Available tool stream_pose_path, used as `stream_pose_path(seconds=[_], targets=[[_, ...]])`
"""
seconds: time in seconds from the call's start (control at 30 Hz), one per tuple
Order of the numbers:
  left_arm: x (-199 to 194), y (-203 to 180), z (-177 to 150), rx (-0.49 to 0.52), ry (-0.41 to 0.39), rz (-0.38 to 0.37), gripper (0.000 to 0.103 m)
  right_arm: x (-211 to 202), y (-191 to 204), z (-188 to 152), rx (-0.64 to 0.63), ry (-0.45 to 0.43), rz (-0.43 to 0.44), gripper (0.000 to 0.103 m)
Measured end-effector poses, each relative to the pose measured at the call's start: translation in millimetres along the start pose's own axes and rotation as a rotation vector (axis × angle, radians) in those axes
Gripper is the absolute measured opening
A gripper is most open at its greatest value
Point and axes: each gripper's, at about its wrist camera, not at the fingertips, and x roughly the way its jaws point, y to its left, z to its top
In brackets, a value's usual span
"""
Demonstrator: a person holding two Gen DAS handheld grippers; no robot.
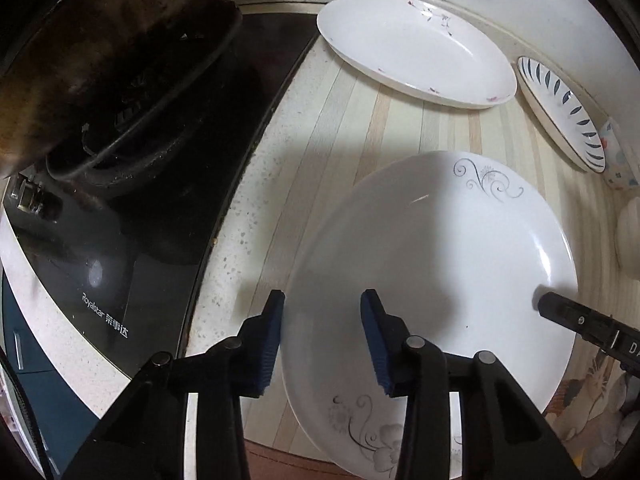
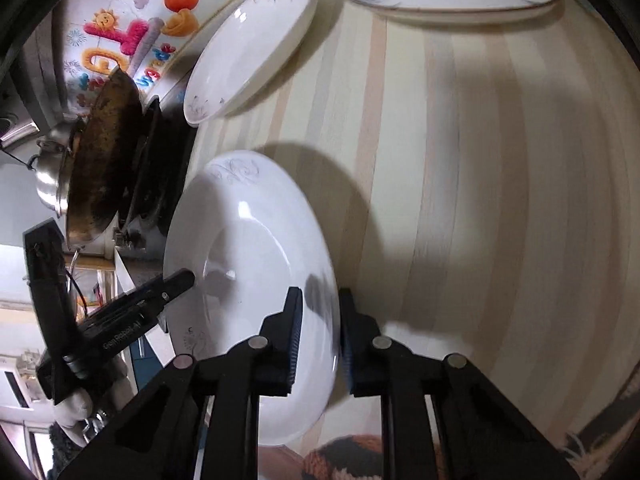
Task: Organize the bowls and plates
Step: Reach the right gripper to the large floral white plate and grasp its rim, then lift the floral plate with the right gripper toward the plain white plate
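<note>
A large white plate (image 1: 440, 260) with grey scroll patterns lies near the front edge of the striped counter. My left gripper (image 1: 324, 294) straddles the plate's left rim. One blue pad sits against the rim's outer edge and the other hangs over the inner slope, but whether they press on it is unclear. In the right wrist view the same plate (image 2: 256, 240) has its right rim clamped between the pads of my right gripper (image 2: 321, 292), which is shut on it. A finger (image 2: 176, 284) of the left gripper shows at the plate's opposite rim.
An oval white plate (image 1: 412, 48) with small flowers lies at the back. A blue-leaf plate (image 1: 560, 112) and a patterned cup (image 1: 618, 160) are to its right. On the left, a dark wok (image 1: 100, 60) rests on the black stove (image 1: 140, 260). A steel pot (image 2: 48, 176) stands beyond it.
</note>
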Motion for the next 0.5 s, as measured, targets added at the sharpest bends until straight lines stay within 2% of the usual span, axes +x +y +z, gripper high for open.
stream_pose_path(seconds=[0.1, 0.5], targets=[[-2, 0, -3, -0.003, -0.011, -0.001, 0.03, -5, 0, -4, -0.018, -0.005, -0.004, 0.019], [-31, -47, -5, 0.052, -0.056, -0.1, 0.03, -56, -28, -28, 0.003, -0.058, -0.061, 0.019]])
